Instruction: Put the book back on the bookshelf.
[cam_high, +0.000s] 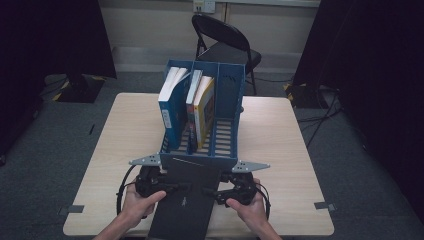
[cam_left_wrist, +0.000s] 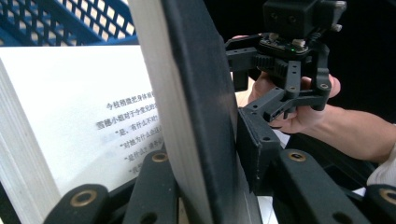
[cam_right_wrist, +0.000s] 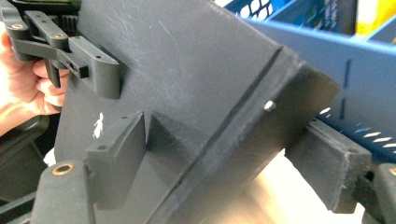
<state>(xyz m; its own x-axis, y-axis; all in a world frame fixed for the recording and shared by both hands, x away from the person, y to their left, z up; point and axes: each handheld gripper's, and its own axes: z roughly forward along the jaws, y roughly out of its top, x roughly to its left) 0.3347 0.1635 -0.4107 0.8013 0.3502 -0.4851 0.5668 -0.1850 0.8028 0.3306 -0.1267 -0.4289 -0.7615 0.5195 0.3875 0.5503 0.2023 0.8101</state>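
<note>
You get a dim high view; light falls from above onto the pale counter (cam_high: 125, 150), which is the brightest patch, while the curtains at left and right sink into near black; the dark book (cam_high: 185, 200) near you shows almost no surface detail, and shadows beneath it are soft; the whole picture is slightly grainy. In the left gripper view the white page (cam_left_wrist: 84, 107) glares, its print soft and blurred; the near links of the tool are out of focus. In the right gripper view the book's cover (cam_right_wrist: 187, 84) shows a dull sheen and scuffs; the blue rack (cam_right_wrist: 345, 70) far behind is blurred.
</note>
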